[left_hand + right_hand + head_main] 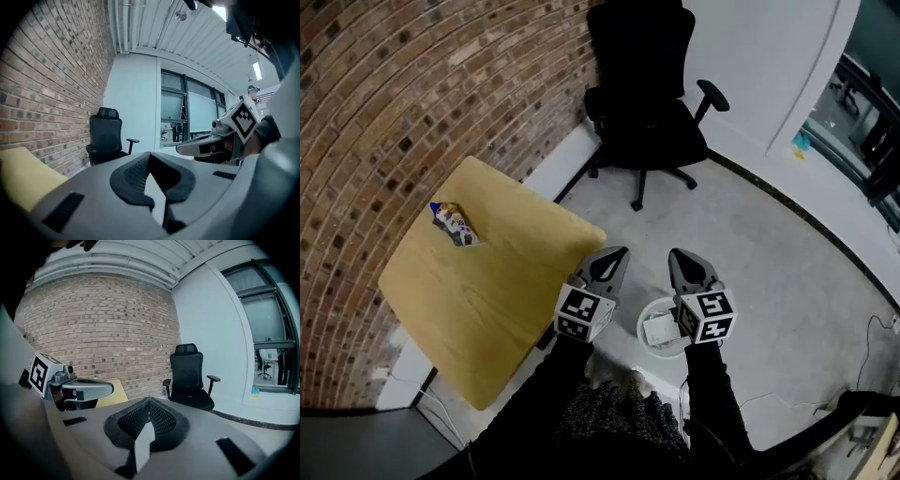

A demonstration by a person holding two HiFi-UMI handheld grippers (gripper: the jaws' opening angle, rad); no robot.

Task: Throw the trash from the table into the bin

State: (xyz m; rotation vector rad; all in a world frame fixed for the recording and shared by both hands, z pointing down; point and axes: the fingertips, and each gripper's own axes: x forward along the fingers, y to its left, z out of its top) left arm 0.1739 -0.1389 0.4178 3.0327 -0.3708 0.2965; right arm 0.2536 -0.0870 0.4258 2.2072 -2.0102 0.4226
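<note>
A crumpled snack wrapper [455,225] with blue and white print lies on the yellow wooden table [487,300], near its far left edge by the brick wall. A white round bin [643,323] stands on the floor beyond the table's right corner, with pale trash inside. Both grippers hang above the bin, pointing away from me. My left gripper [617,255] [150,154] is shut with nothing between its pads. My right gripper [678,256] [149,400] is shut and empty too. Each one shows in the other's view, side by side and apart.
A black office chair [642,112] stands on the grey floor ahead of the grippers. The brick wall [384,103] runs along the table's far side. Cables [862,356] lie on the floor at the right. A glass partition closes the room's right side.
</note>
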